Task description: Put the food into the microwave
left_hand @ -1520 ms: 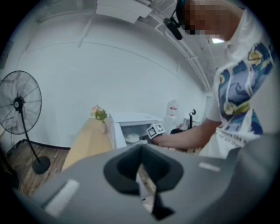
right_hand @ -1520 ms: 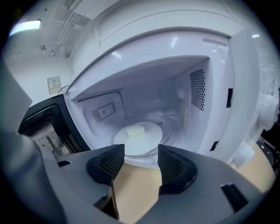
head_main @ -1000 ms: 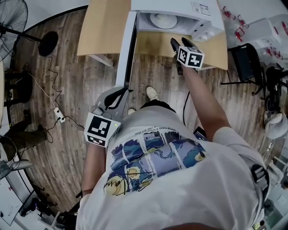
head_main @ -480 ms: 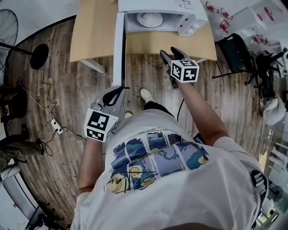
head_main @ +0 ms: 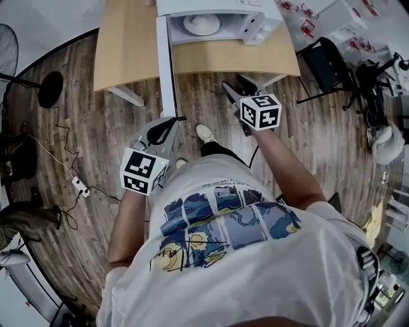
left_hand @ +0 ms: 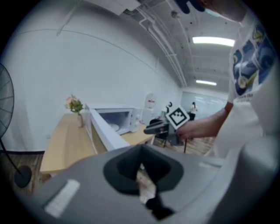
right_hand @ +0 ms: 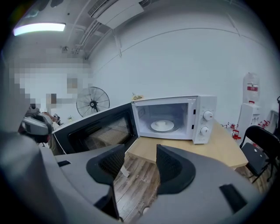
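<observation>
A white microwave [head_main: 217, 16] stands on the tan table [head_main: 128, 45] with its door [head_main: 165, 64] swung wide open. A white round dish [head_main: 202, 24] sits inside it; in the right gripper view the dish [right_hand: 163, 125] lies in the middle of the cavity. My right gripper [head_main: 235, 88] hovers over the floor just off the table's front edge, open and holding nothing [right_hand: 141, 164]. My left gripper [head_main: 171, 124] hangs lower, near the door's free end, jaws together with nothing between them [left_hand: 142, 168].
A vase of flowers [left_hand: 75, 106] stands on the table's left part. A black chair [head_main: 323, 64] is right of the table, and a standing fan [head_main: 16, 45] is at the far left. A power strip with cable [head_main: 80, 186] lies on the wooden floor.
Both grippers and the person have drawn back from the table. The right gripper went from the table's edge to over the floor. The microwave door stays open.
</observation>
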Demonstrator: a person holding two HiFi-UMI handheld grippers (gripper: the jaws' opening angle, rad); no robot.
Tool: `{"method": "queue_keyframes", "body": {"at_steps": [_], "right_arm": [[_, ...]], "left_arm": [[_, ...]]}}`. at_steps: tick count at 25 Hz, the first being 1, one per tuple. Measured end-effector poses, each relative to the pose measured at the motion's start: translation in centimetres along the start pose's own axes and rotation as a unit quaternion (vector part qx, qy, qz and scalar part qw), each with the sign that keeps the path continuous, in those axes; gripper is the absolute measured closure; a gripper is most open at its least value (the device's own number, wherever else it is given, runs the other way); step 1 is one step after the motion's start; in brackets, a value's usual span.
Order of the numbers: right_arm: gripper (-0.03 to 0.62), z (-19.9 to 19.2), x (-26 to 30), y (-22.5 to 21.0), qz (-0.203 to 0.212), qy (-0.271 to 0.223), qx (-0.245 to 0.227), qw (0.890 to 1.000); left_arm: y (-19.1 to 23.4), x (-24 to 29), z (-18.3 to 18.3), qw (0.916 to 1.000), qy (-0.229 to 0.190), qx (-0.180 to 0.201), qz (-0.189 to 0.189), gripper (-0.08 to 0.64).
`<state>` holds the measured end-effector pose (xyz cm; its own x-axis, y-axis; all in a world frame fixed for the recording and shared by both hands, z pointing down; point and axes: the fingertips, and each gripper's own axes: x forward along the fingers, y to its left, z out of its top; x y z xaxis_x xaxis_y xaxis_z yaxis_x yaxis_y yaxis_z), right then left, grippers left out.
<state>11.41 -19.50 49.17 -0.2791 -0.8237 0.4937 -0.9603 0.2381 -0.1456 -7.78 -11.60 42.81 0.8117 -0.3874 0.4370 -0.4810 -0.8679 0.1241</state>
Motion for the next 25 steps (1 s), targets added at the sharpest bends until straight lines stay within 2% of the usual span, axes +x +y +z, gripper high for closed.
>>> {"method": "queue_keyframes", "body": {"at_steps": [3, 6, 11, 25], "right_arm": [[0.377, -0.4, -0.9, 0.5, 0.003, -0.001, -0.001, 1.0], [0.377, -0.5, -1.5, 1.0, 0.009, -0.002, -0.005, 1.0], [0.377, -0.4, -1.6, 1.6, 0.016, -0.003, -0.02, 1.0], [0.379, 0.2, -1.0, 2.6, 0.038, -0.004, -0.034, 0.999]], "left_arm": [[-0.4, 0.4, -1.2, 0.9996, 0.026, 0.005, -0.002, 0.554], [-0.4, 0.2, -1.3, 0.9994, 0.022, 0.015, 0.02, 0.553], [-0.9, 0.9, -1.3, 0.9994, 0.03, 0.013, 0.011, 0.553], [-1.7, 1.7, -0.8, 0.9993, 0.027, 0.017, 0.02, 0.552]]}}
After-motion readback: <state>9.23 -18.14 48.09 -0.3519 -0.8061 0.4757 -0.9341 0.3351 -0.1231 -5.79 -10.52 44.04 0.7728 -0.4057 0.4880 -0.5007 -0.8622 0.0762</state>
